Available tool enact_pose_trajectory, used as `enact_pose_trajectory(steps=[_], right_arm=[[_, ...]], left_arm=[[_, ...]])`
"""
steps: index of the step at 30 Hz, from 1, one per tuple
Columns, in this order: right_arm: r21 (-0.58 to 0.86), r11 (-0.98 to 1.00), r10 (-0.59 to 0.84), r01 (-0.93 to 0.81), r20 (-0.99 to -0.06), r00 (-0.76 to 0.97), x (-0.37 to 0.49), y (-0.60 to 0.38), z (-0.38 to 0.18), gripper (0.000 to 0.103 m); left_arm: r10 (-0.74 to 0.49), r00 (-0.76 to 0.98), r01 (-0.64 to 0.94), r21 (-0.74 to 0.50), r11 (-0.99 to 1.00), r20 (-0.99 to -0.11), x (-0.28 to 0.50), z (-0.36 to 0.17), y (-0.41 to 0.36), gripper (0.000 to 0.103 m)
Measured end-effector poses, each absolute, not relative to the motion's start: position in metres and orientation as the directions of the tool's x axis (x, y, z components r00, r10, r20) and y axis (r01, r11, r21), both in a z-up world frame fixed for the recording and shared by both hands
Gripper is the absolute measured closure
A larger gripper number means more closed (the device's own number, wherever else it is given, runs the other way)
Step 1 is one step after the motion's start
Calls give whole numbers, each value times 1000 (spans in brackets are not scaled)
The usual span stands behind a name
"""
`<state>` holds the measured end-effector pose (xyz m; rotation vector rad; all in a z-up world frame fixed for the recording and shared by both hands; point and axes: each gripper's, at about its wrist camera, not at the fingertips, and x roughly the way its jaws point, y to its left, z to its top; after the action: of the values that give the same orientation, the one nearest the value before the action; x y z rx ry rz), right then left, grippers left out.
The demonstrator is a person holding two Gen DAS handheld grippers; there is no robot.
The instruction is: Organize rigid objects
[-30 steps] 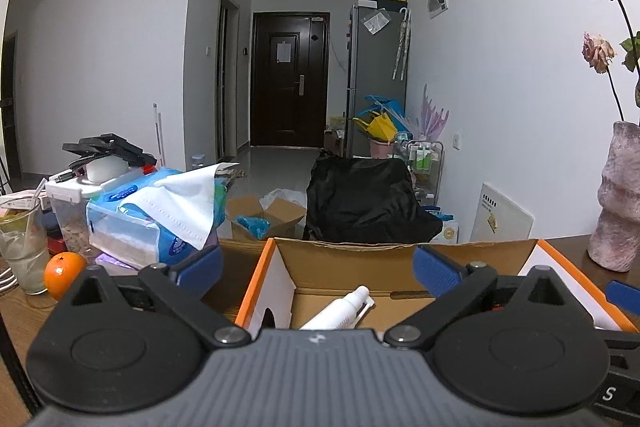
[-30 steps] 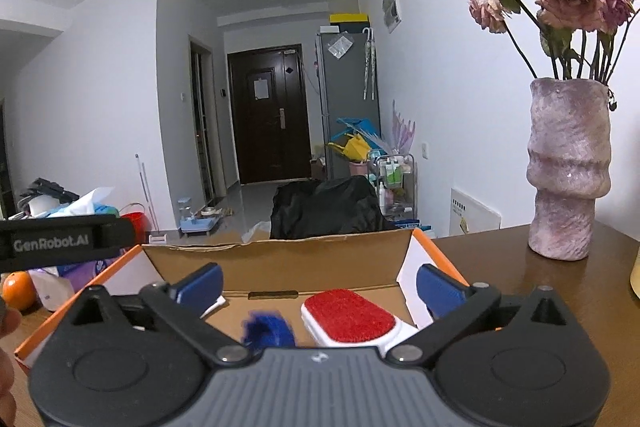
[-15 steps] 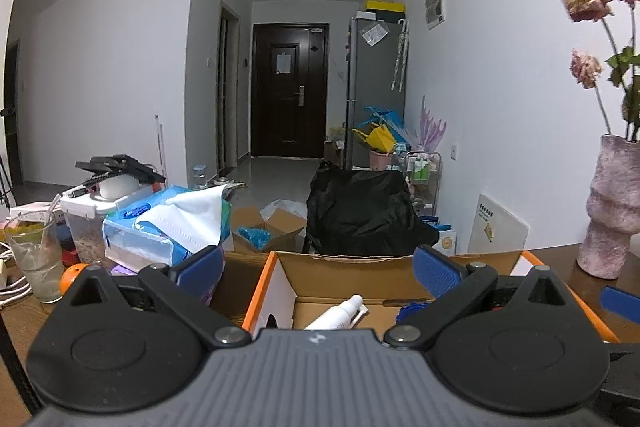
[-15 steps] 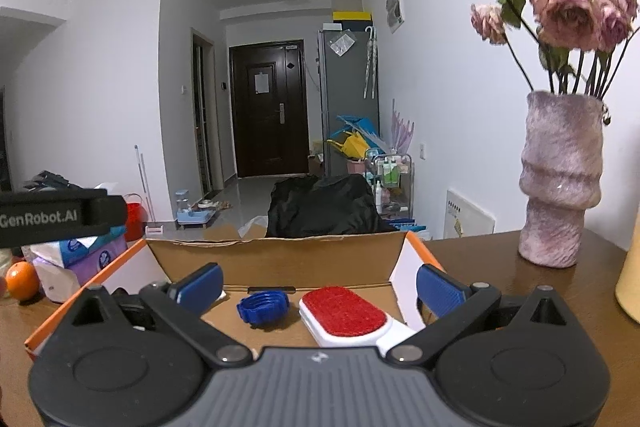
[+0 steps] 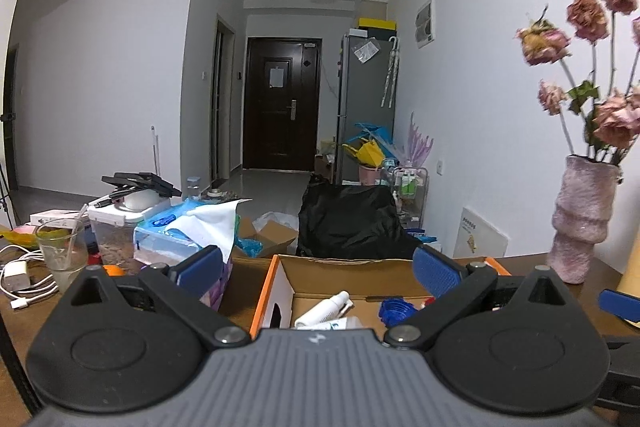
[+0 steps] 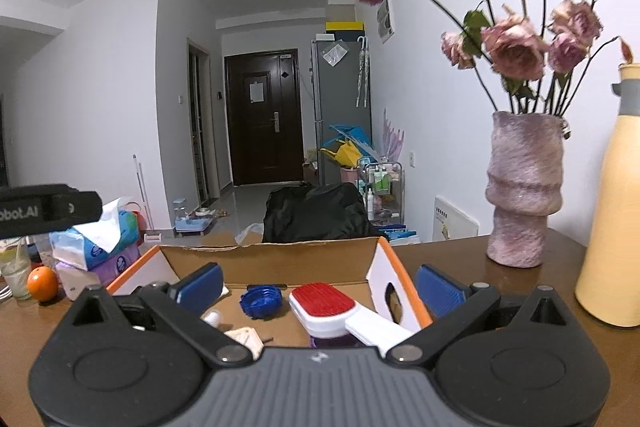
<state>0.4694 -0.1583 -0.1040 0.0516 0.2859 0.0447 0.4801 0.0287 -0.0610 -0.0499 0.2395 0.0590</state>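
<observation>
Both hand-held grippers wide apart, empty — left (image 5: 316, 263), right (image 6: 318, 283) — above the cardboard box (image 6: 272, 259) on the desk (image 6: 460, 267). Inside: blue cap (image 6: 260, 303), red lint brush (image 6: 324, 303), white bottle (image 5: 326, 309).

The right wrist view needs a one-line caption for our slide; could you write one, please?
Open right gripper above a cardboard box holding a blue cap and a red-faced lint brush.

An orange-edged brown box (image 6: 404, 279) is seen, with a blue cap (image 6: 262, 302) and a red-and-white brush (image 6: 326, 307); a mottled pink vase (image 6: 522, 195) and a yellow jug (image 6: 612, 227) are shown.
</observation>
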Motion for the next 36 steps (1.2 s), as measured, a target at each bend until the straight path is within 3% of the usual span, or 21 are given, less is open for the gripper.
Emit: enact_pose_trajectory(steps=[18,36], right_arm=[[65,998,43,-24,-322,946,324,-187,-65,0],[12,999,42,-40,-344,938,150,-189,-53,0]], left_arm=[[4,961,-17,-46,999,-277,332,-36,23,0],[23,930,-24,1,1000,-368,175,-49,20,0]])
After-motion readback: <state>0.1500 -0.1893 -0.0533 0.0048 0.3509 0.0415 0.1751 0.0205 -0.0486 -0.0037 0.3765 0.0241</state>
